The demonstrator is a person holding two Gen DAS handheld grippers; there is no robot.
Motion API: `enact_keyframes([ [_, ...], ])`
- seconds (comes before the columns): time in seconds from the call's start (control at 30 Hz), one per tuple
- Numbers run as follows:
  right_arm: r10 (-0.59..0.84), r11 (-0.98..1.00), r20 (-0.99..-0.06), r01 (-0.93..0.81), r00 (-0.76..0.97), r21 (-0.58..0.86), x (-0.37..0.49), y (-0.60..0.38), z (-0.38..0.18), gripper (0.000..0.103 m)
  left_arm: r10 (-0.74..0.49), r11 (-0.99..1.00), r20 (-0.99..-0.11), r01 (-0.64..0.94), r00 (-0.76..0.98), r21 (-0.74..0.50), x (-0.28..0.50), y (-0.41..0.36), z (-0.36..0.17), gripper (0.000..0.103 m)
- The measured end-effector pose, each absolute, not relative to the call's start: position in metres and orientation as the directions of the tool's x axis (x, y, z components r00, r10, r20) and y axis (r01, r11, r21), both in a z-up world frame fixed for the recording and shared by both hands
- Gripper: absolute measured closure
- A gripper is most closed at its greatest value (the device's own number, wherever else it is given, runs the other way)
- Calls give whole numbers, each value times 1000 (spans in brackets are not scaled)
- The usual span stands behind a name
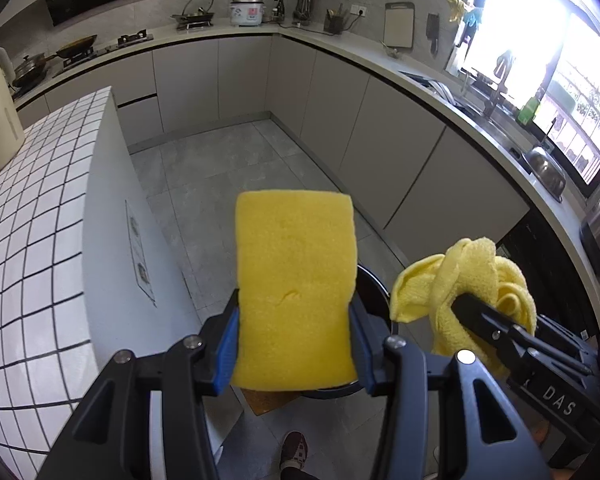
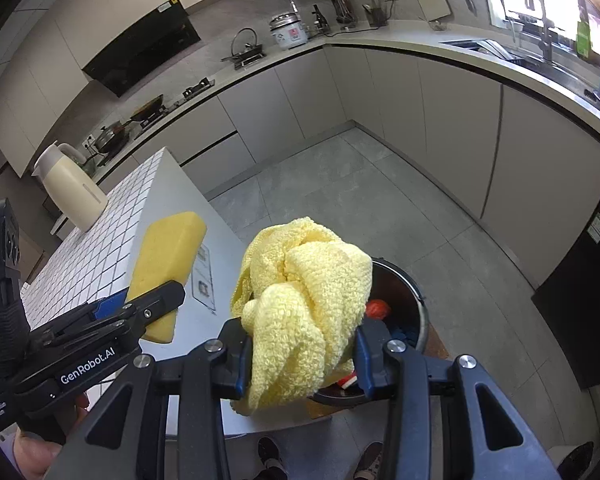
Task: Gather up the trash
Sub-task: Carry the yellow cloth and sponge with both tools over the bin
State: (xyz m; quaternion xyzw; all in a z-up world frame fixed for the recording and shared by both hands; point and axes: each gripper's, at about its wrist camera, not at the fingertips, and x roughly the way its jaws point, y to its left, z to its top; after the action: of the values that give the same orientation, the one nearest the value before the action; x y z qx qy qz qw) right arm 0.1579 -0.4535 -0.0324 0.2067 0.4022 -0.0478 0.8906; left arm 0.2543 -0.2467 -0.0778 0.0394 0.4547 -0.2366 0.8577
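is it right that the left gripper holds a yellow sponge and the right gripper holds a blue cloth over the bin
Not quite. The cloth in the right gripper is yellow, not blue, as the right wrist view shows. The left gripper does hold the yellow sponge, above the bin.

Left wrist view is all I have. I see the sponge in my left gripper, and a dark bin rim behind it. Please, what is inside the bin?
Observer: The bin already holds trash: something red and something blue show behind the cloth.
Operator: Is the right gripper closed on the cloth on both sides?
Observer: Yes, the right gripper has a blue pad pressed on each side of the bunched cloth.
Operator: Is the sponge over the bin now?
Observer: In the right wrist view the sponge, in the left gripper, appears left of the bin, in front of the tiled counter.
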Motion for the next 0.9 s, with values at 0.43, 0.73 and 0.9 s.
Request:
enact_keyframes([
  [0.43, 78, 899, -766, 287, 638, 330, 155, -492, -60, 61, -334, 901, -835, 409, 438, -147, 251, -272, -110, 54],
  [0.73, 97, 901, -792, 284, 603, 327, 177, -501, -90, 61, -286, 918, -869, 375, 403, -129, 256, -281, -141, 53],
  [0.9, 111, 906, -809, 276, 577, 320, 191, -502, -111, 60, -273, 926, -886, 352, 375, -136, 266, -285, -159, 51],
])
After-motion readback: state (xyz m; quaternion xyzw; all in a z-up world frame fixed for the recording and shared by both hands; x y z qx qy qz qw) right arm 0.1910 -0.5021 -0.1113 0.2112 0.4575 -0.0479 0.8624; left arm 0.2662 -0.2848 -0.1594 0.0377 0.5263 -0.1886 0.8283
